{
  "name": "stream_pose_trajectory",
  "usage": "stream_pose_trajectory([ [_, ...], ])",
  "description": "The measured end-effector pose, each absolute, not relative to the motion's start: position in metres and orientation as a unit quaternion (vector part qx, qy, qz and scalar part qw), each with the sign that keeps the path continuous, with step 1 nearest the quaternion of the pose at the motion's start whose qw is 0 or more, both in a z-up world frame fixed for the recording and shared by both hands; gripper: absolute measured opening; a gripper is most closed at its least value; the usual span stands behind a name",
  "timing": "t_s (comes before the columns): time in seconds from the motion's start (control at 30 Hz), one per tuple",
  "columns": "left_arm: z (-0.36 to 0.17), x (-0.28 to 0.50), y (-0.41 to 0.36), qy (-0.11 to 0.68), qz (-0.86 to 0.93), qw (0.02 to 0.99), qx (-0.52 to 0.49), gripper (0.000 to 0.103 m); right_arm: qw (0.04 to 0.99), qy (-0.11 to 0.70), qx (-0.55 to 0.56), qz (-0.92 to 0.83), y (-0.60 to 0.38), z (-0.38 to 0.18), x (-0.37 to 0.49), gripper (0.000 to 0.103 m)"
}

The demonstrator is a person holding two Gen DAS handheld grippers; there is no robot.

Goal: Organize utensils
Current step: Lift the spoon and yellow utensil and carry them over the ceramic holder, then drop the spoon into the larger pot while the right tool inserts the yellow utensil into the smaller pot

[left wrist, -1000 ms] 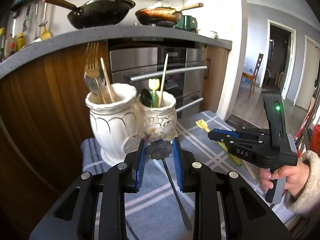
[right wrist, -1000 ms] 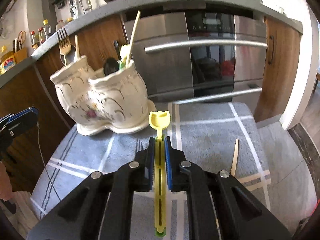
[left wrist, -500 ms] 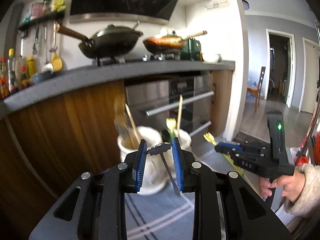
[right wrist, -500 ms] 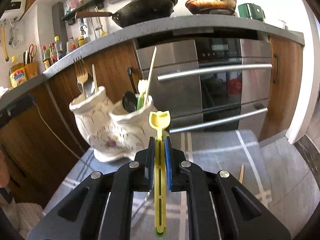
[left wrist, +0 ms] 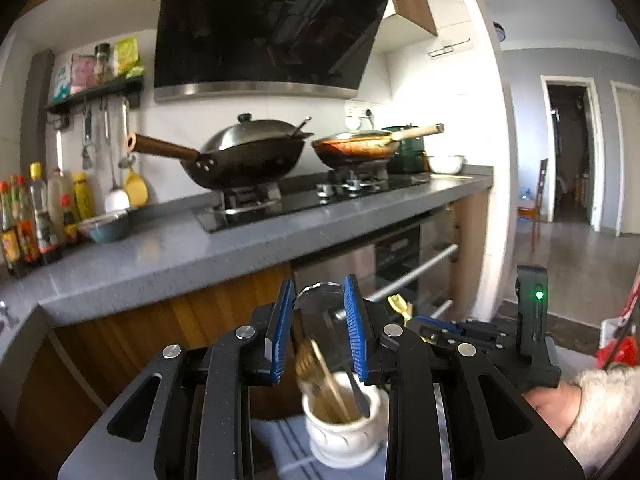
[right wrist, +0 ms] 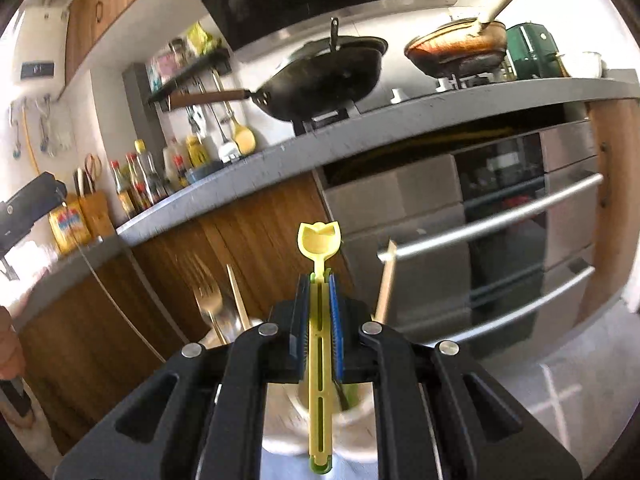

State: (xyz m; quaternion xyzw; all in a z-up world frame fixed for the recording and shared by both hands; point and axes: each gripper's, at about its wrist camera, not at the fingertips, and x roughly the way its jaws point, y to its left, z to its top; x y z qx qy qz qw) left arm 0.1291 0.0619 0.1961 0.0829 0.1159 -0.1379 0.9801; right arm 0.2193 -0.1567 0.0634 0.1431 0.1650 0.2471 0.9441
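My left gripper [left wrist: 316,300] is shut on a dark metal utensil with a flower-shaped end [left wrist: 318,294], whose handle hangs down into a white ceramic holder [left wrist: 340,436] below it. Gold forks [left wrist: 316,372] stand in that holder. My right gripper [right wrist: 320,284] is shut on a yellow-green tulip-ended utensil [right wrist: 320,240], held upright above the white holder [right wrist: 288,416]. A gold fork [right wrist: 208,300] and wooden sticks [right wrist: 386,280] stick up from the holder. The right gripper also shows in the left wrist view [left wrist: 404,312], to the right.
A grey counter [left wrist: 200,248] with a black wok [left wrist: 244,160] and a frying pan [left wrist: 356,148] runs behind. Sauce bottles [left wrist: 32,216] stand at its left. An oven with steel handles [right wrist: 500,220] is below. The holder stands on a grey striped cloth [left wrist: 288,452].
Both grippers have risen with their utensils and now look down on the holder from above it. The left one's utensil tip has come into the holder.
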Motion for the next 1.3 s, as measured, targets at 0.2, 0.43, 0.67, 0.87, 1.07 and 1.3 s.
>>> stream_pose_trajectory([
  [0.2, 0.178, 0.156, 0.05, 0.128, -0.119, 0.979, 0.103, 0.027, 0.956, 0.124, 0.118, 0.236, -0.136, 0.06, 0.238, 0.01],
  [0.43, 0.15, 0.176, 0.052, 0.144, -0.108, 0.978, 0.107, 0.027, 0.962, 0.127, 0.094, 0.224, -0.125, 0.034, 0.252, 0.01],
  [0.67, 0.134, 0.18, 0.052, 0.157, -0.124, 0.975, 0.098, 0.027, 0.966, 0.121, 0.067, 0.217, -0.121, 0.017, 0.248, 0.01],
  [0.87, 0.12, 0.18, 0.05, 0.174, -0.132, 0.971, 0.1, 0.027, 0.971, 0.11, 0.019, 0.21, -0.119, 0.006, 0.233, 0.01],
  [1.07, 0.112, 0.181, 0.053, 0.185, -0.135, 0.969, 0.094, 0.027, 0.969, 0.108, 0.031, 0.219, -0.132, 0.006, 0.223, 0.01],
  [1.3, 0.105, 0.18, 0.055, 0.196, -0.142, 0.966, 0.091, 0.027, 0.965, 0.122, 0.037, 0.231, -0.144, 0.008, 0.213, 0.01],
])
